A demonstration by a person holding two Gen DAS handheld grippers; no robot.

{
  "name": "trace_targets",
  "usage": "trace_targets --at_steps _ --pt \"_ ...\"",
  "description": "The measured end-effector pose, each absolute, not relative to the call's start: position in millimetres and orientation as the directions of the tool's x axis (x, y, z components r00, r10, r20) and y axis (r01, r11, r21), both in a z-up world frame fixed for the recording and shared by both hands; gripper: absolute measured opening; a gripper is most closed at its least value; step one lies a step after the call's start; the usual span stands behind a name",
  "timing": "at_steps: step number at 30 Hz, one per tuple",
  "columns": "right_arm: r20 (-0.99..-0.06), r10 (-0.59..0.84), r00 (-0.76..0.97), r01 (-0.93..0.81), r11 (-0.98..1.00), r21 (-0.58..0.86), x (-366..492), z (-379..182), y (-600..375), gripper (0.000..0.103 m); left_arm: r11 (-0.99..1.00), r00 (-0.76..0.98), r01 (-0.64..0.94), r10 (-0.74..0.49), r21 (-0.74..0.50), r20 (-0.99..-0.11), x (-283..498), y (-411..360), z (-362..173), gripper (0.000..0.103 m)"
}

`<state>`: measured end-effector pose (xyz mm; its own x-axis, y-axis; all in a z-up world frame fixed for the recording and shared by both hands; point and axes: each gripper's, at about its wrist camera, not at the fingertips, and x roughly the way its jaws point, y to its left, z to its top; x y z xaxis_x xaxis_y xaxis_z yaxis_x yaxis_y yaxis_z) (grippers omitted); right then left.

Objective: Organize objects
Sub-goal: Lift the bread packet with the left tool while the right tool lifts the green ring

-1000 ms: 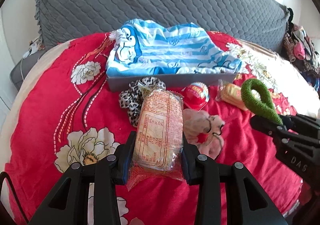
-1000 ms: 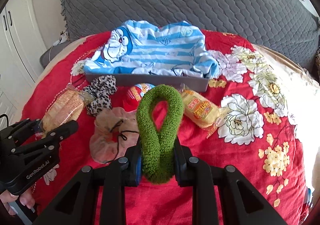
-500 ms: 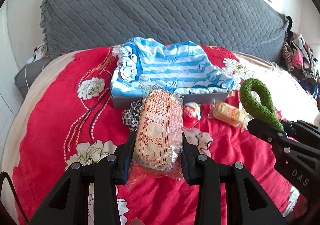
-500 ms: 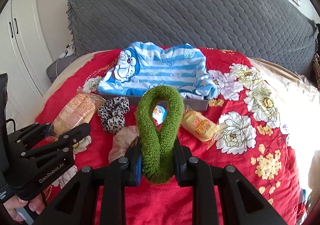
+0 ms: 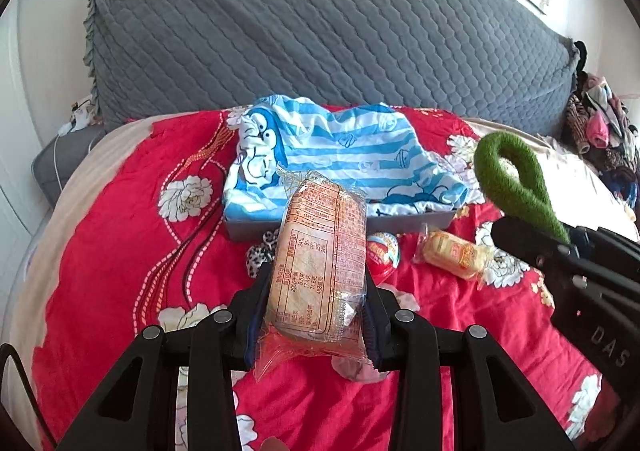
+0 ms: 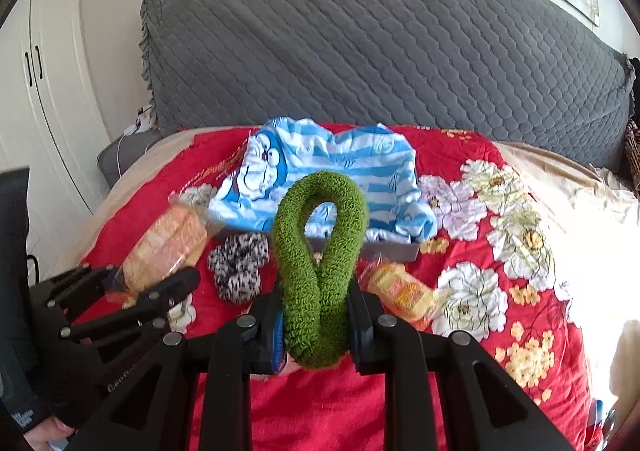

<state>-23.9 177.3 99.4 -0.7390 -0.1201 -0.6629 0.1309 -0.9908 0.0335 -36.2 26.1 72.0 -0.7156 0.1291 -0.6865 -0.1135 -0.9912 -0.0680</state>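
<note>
With the left gripper clenched on the wrapped cracker packet and the right gripper pinching the green scrunchie, both held above the red bedspread, I'd carry each over the far grey tray and release low, one at a time.

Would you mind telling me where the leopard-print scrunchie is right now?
In the right wrist view the leopard-print scrunchie lies on the red bedspread, left of centre, just before the grey tray, between the held bread packet and green scrunchie.
</note>
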Motion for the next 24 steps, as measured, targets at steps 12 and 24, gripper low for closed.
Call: trace_targets --at_steps 12,24 --pt "-0.633 -0.132 -0.763 0.136 -0.990 0.042 -38 113 178 0.024 -0.993 -0.731 -0.104 0.111 -0.051 -0.674 -47 24 78 0.040" --pt "-0.632 -0.134 -0.763 0.131 -0.990 0.052 -53 112 182 0.024 -0.993 -0.748 -0.107 0.114 -0.050 -0.654 -69 28 87 0.040"
